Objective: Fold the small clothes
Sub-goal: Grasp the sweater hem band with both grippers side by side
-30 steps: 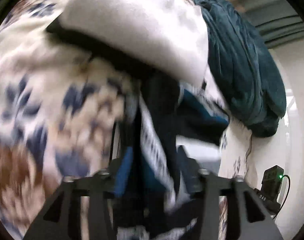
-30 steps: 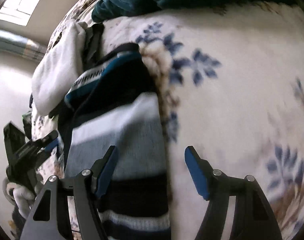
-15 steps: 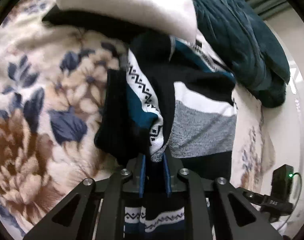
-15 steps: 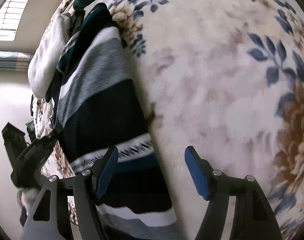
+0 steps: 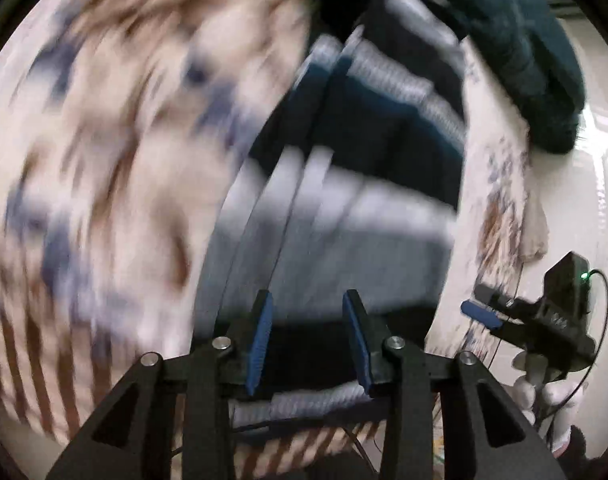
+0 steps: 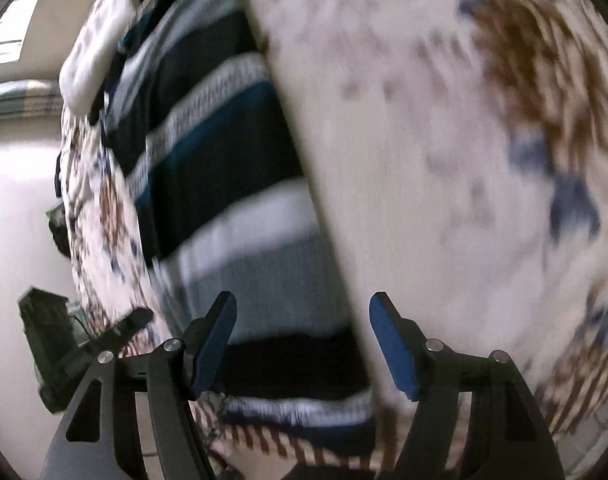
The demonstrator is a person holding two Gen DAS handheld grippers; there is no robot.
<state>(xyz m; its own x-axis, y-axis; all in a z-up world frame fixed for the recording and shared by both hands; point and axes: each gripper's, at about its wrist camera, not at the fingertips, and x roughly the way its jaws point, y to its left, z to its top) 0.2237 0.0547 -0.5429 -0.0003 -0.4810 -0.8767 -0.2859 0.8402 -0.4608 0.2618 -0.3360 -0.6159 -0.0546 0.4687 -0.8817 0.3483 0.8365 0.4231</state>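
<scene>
A knitted sweater (image 5: 364,208) striped in navy, teal, grey and white lies stretched out flat on the floral bedspread (image 5: 104,160). My left gripper (image 5: 307,300) hovers over its near grey and black bands. Its jaws are opening and no cloth is pinched between the blue pads. In the right wrist view the sweater (image 6: 224,160) runs up the left half, and my right gripper (image 6: 303,300) stands open above its near right edge, holding nothing. Both views are blurred by motion.
A teal blanket (image 5: 524,40) is heaped at the far right of the bed. A white folded garment (image 6: 96,52) lies past the sweater's far end. The bedspread (image 6: 464,160) spreads wide to the right. A gloved hand (image 5: 536,384) holds the right gripper (image 5: 544,312) off the bed's edge.
My left gripper was shut on a bunched fold of the sweater and has let it go. The sweater now lies flat. Both grippers have drawn back toward the bed's near edge.
</scene>
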